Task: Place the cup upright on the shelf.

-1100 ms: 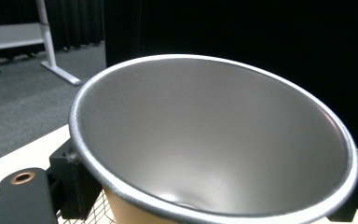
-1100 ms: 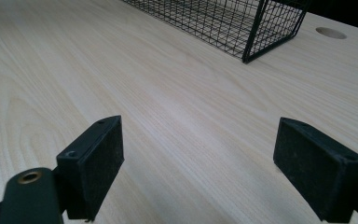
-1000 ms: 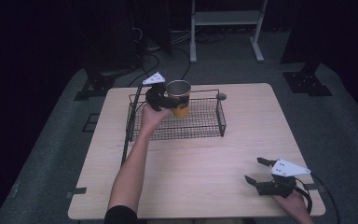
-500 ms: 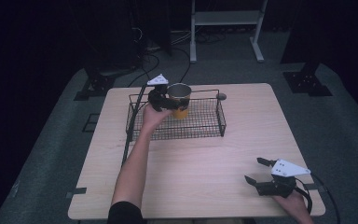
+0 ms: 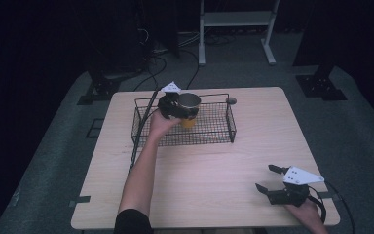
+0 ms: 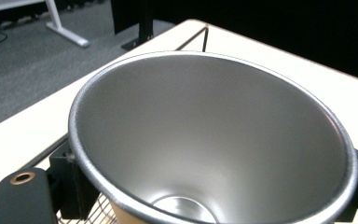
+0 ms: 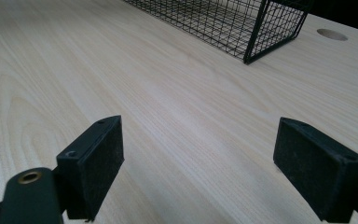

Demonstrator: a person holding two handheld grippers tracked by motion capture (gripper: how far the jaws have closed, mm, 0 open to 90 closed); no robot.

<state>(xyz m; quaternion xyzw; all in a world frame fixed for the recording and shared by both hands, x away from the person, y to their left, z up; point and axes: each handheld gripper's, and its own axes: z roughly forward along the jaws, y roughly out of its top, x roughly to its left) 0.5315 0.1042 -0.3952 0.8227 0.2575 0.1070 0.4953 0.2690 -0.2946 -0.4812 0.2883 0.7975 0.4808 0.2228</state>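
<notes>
The shiny tapered metal cup with a yellow-orange lower outside (image 5: 189, 106) is held upright above the back part of the black rectangular wire-mesh basket (image 5: 209, 132), its open mouth facing up. In the left gripper view the cup's bare silver inside (image 6: 205, 135) spreads wide, with its round rim and small flat bottom plain to see, and black fingers (image 6: 72, 179) press against its outer wall on either side. The left gripper (image 5: 174, 106) pinches the cup, with its grey three-cornered plate pointing toward the far edge of the tabletop; the person's left forearm stretches up from the near edge to reach it.

The basket stands on the pale wooden tabletop (image 5: 233, 161), toward its far side, left of a small round hole in the wood.

Well apart, near the tabletop's near right corner, the right gripper (image 5: 269, 178) sits low over bare wood. Its black fingers (image 7: 93, 161) are spread wide with nothing between them, and the basket's corner (image 7: 256, 28) lies beyond.
</notes>
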